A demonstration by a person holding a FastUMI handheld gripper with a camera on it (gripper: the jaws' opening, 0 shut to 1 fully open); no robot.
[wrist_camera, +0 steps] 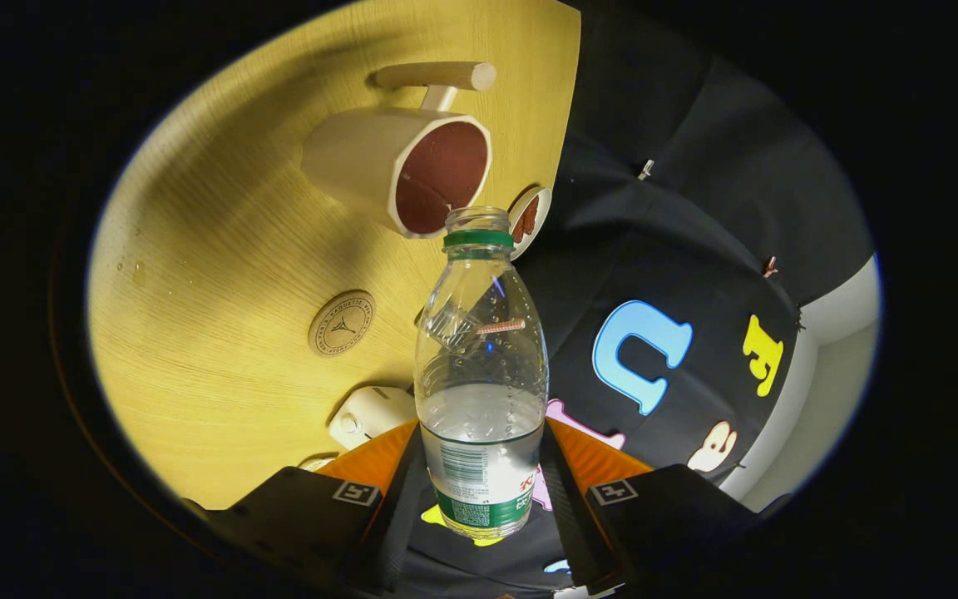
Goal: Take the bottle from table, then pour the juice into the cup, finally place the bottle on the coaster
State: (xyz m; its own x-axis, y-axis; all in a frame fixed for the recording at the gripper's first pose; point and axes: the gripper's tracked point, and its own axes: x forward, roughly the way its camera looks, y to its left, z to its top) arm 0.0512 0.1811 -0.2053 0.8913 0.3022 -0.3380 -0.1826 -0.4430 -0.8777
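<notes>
the hand-held gripper (pixel 483 491) is clamped on the bottle (pixel 481 374), both fingers pressing its labelled lower body, the clear liquid low inside and the capless mouth pointing ahead. just beyond that mouth sits the cup (pixel 400 166) with its dark inside showing, on the wooden surface (pixel 221 274). the round coaster (pixel 342 323) lies nearer, off to the left of the bottle.

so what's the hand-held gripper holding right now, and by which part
The hand-held gripper holds the clear bottle by its lower body, one finger on each side at the label band; the open neck points toward the cup.
</notes>
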